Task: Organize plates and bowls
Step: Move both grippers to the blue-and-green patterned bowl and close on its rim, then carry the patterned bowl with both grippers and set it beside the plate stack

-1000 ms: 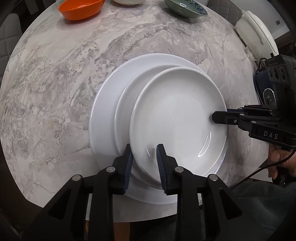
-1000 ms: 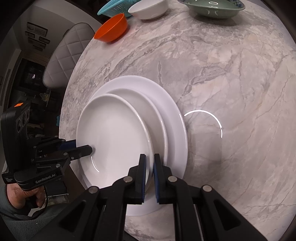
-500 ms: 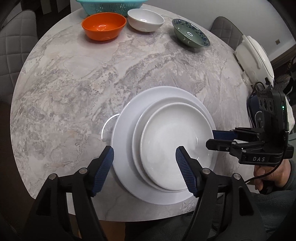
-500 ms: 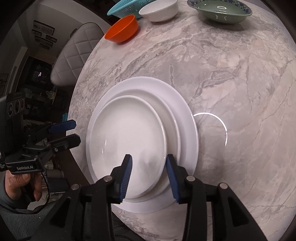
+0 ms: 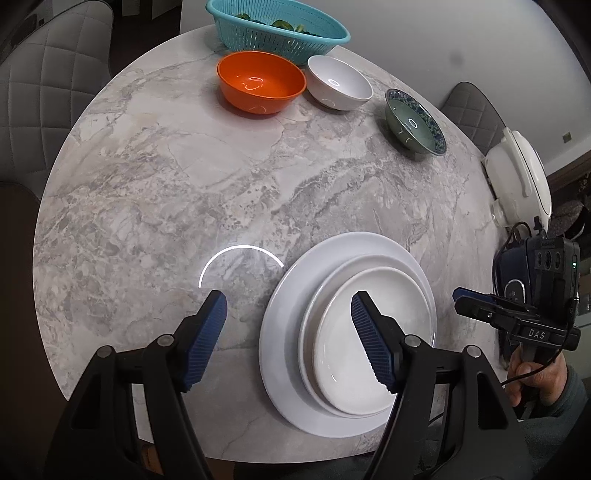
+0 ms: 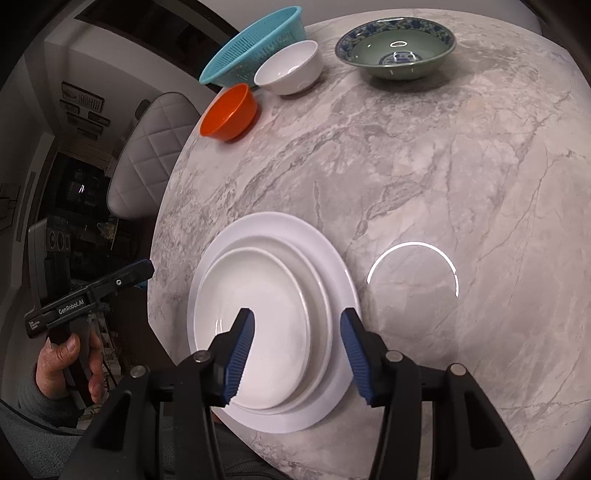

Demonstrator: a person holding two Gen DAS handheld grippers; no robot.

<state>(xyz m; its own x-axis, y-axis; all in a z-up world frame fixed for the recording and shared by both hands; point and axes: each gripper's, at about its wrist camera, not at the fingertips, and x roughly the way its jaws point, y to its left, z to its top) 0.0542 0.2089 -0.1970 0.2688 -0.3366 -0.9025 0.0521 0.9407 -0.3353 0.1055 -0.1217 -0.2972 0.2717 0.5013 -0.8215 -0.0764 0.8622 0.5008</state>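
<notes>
A stack of white plates sits at the near edge of the round marble table, smallest plate on top; it also shows in the right wrist view. My left gripper is open and empty, raised above the stack's left side. My right gripper is open and empty above the stack; it also shows at the right of the left wrist view. At the far side stand an orange bowl, a white bowl and a green patterned bowl.
A teal colander with greens stands behind the bowls. A white lidded pot sits at the table's right edge. Padded chairs stand around the table. A curved lamp reflection lies on the marble.
Both grippers let go of the small top plate, opened wide, and pulled back and up from the stack. The small plate now rests on the stack.
</notes>
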